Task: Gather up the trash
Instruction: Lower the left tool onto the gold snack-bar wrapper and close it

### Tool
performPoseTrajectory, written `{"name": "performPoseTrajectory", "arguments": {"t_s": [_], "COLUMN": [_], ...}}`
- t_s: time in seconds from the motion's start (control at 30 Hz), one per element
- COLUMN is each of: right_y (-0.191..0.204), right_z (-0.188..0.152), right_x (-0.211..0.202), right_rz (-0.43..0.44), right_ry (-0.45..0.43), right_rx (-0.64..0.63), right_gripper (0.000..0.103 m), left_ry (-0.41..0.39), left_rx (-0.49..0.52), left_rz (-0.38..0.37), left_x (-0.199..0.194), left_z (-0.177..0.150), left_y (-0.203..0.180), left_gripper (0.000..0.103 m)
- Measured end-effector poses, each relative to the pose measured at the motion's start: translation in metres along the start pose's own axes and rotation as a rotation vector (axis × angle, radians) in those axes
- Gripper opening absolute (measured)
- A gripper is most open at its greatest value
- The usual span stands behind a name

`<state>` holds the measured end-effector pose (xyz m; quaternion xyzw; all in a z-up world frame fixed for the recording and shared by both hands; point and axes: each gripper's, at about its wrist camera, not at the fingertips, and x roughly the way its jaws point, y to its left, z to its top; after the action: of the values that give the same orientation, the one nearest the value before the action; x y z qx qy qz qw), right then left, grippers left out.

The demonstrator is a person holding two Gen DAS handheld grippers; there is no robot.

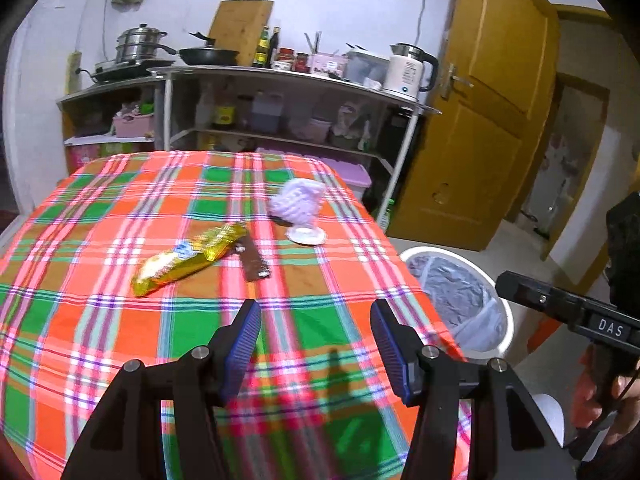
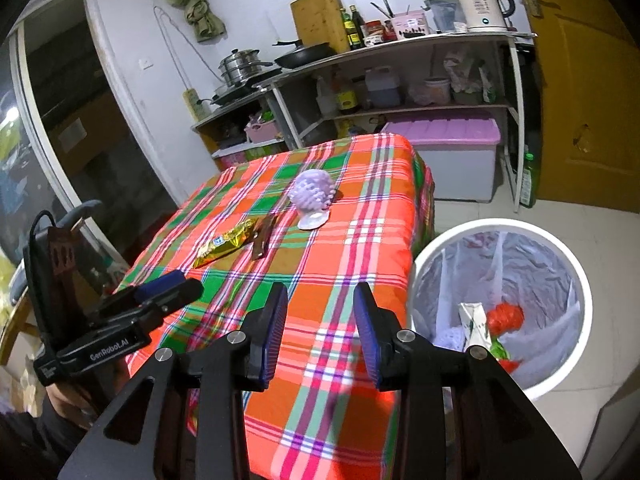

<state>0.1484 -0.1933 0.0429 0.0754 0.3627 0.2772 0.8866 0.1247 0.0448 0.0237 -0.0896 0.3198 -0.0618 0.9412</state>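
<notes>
A gold snack wrapper (image 1: 188, 258) (image 2: 226, 242), a brown wrapper (image 1: 251, 260) (image 2: 262, 236) and a white foam fruit net (image 1: 298, 202) (image 2: 311, 194) with a white lid (image 1: 306, 235) under it lie on the plaid tablecloth (image 1: 120, 320) (image 2: 340, 288). My left gripper (image 1: 316, 328) is open and empty above the near part of the table. My right gripper (image 2: 320, 316) is open and empty over the table's right edge. A white bin (image 2: 560, 248) (image 1: 504, 304) with a liner holds trash on the floor to the right.
A metal shelf (image 1: 280, 76) (image 2: 400, 44) with pots, bottles and a kettle (image 1: 408, 68) stands behind the table. A purple-lidded box (image 2: 448, 152) sits under it. A yellow door (image 1: 480, 120) is at the right. A glass door (image 2: 60, 140) is at the left.
</notes>
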Motion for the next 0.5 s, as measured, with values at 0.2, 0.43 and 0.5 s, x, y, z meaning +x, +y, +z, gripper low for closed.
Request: {"name": "performPoseTrajectory", "arguments": {"t_s": [0.2,0.43,0.5], "right_y": [0.011,0.02,0.021], "right_z": [0.007,0.014,0.016], "right_x": [0.017,0.037,0.043], "right_rz": [0.007,0.018,0.02], "right_ry": [0.019,0.046,0.053], "right_rx": [-0.024,-0.047,-0.049], "right_gripper": [0.036,0.036,0.036], "left_ry": [-0.009,0.001,0.008], "left_rx": [-0.018,-0.006,0.004], "left_rz": [0.064,0.127,0.142], "left_x": [0.003,0.02,0.027], "left_z": [0.009,0.023,0.027], "left_y": [0.031,0.066,0.075], "left_gripper": [0.056,0.057,0.057]}}
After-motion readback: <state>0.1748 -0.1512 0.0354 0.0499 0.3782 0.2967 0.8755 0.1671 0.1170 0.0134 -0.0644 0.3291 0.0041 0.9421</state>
